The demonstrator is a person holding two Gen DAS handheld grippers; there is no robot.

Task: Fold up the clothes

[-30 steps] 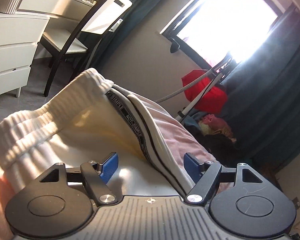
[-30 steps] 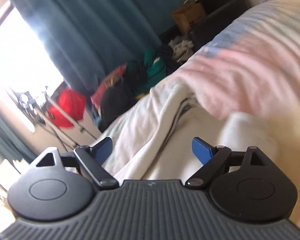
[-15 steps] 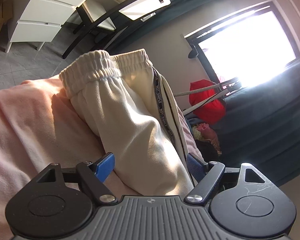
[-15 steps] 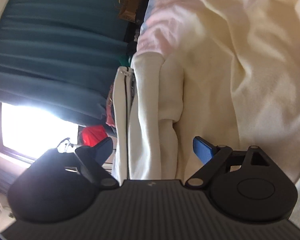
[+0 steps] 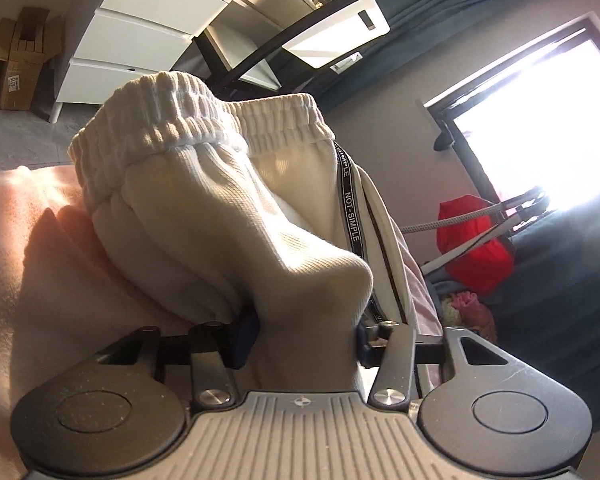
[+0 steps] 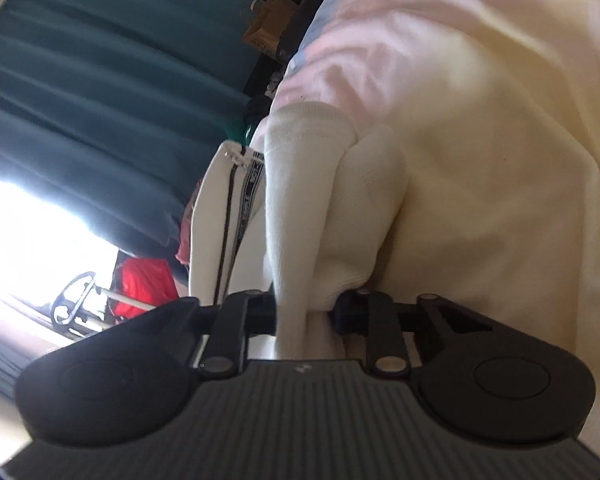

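Cream sweatpants (image 5: 228, 216) with a ribbed elastic waistband (image 5: 172, 120) and a black "NOT-SIMPLE" side stripe (image 5: 350, 204) lie folded on a pale pink blanket (image 5: 28, 280). My left gripper (image 5: 304, 332) is shut on a thick fold of the sweatpants near the waistband end. In the right wrist view the sweatpants (image 6: 324, 208) show their ribbed cuffs (image 6: 300, 128). My right gripper (image 6: 306, 312) is shut on the cuff end of the folded legs.
A white drawer unit (image 5: 140, 40) and a black-and-white chair (image 5: 312, 36) stand past the bed. Teal curtains (image 6: 100, 60), a bright window (image 5: 540, 120), a red bag (image 5: 476, 240) and piled clothes (image 5: 468, 304) lie beyond. A cardboard box (image 5: 20, 60) sits on the floor.
Both grippers were open above the sweatpants. They have moved onto the fabric and closed, the left on the waistband-end fold, the right on the cuff end.
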